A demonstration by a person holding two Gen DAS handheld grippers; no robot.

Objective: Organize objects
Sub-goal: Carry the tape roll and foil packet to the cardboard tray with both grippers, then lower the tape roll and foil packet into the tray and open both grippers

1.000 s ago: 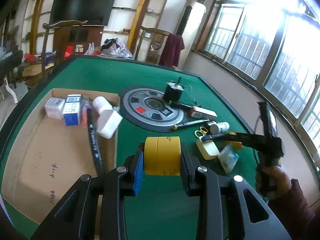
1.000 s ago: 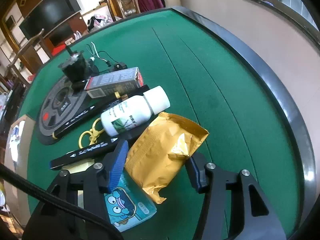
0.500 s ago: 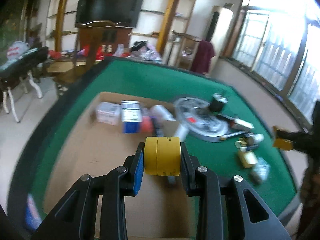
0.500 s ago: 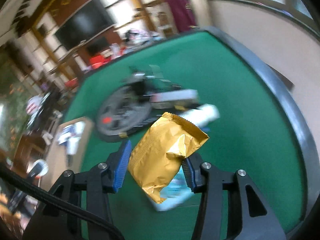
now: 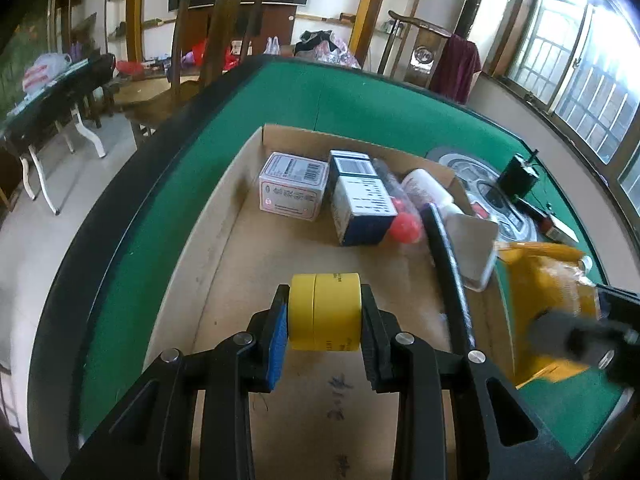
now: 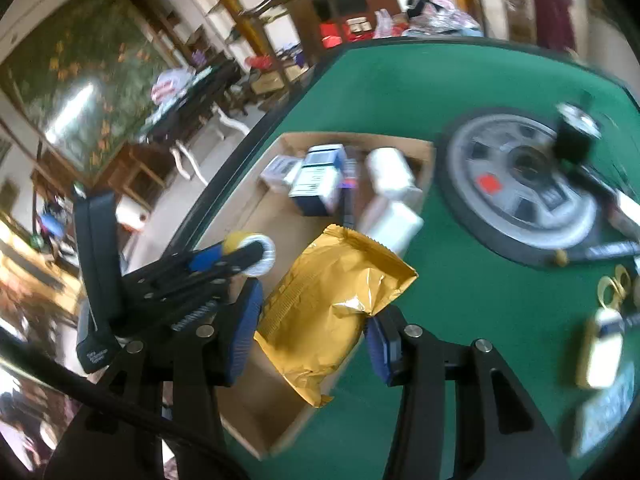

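Note:
My left gripper (image 5: 325,314) is shut on a yellow tape roll (image 5: 326,312) and holds it above the floor of an open cardboard box (image 5: 256,256). My right gripper (image 6: 314,328) is shut on a gold foil packet (image 6: 332,304), held over the box's right wall (image 6: 280,428). The packet also shows at the right of the left wrist view (image 5: 548,288). The left gripper and tape roll show in the right wrist view (image 6: 244,252). Inside the box at the far end lie a white carton (image 5: 292,192), a blue-and-white carton (image 5: 362,208), a red ball (image 5: 406,230) and a white bottle (image 5: 426,188).
A black cable (image 5: 448,264) crosses the box's right side. On the green table (image 6: 460,92), right of the box, sit a round grey disc (image 6: 520,192), a black motor (image 6: 572,140), a pen (image 6: 600,250), gold scissors (image 6: 612,284) and small packets (image 6: 604,356). A wooden chair (image 5: 208,48) stands behind the table.
Both grippers have swung left from the pile of loose items to the box. The tape roll now hangs over the box floor and the gold packet over its right wall.

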